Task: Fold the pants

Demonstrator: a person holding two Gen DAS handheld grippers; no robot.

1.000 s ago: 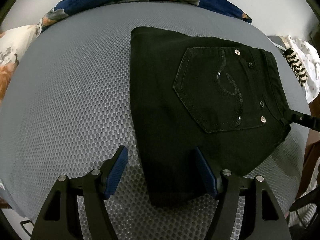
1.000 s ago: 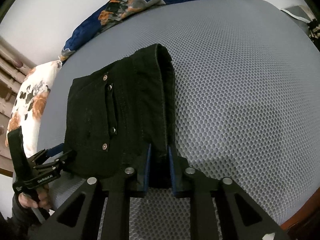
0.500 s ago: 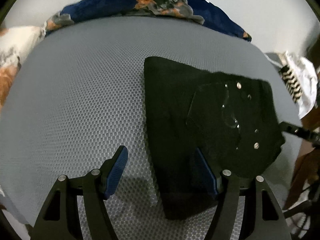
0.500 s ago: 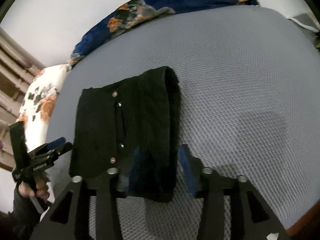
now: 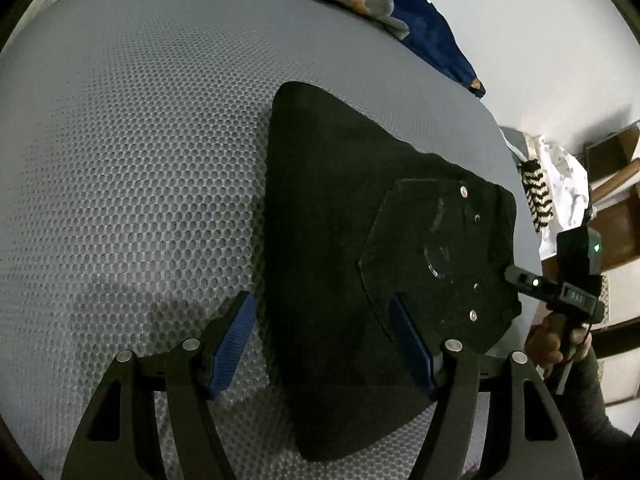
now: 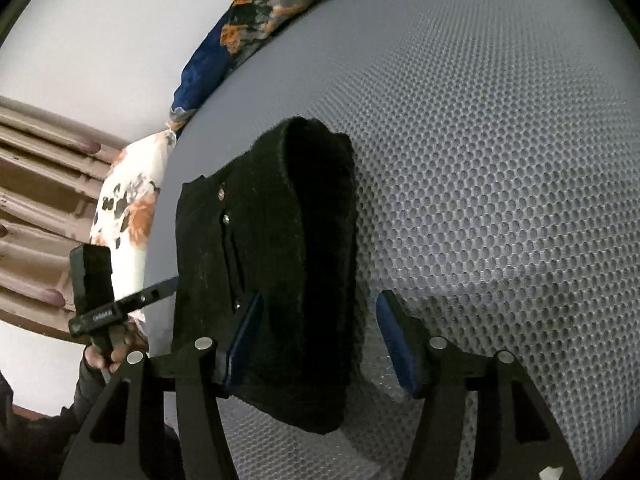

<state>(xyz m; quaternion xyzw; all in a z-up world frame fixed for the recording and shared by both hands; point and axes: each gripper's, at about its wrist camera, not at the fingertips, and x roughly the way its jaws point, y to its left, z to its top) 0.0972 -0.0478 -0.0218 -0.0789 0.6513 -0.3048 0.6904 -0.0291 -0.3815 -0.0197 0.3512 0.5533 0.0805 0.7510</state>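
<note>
A grey mesh mattress (image 5: 132, 168) fills both views. Folded black pants (image 5: 352, 264) lie flat on it. The left gripper (image 5: 322, 342) stands spread over their near edge. The right gripper (image 6: 316, 338) is opening, pants between its unpressed pads.

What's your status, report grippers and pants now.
Left gripper open. Right gripper jaws opening, fold between them. Black pants folded on grey mesh mattress. Nothing in the way.

A home bedroom: a mesh-covered mattress (image 5: 132, 152), floral pillow (image 6: 128, 208), blue floral blanket (image 6: 240, 32) and wooden furniture (image 5: 616, 216).
</note>
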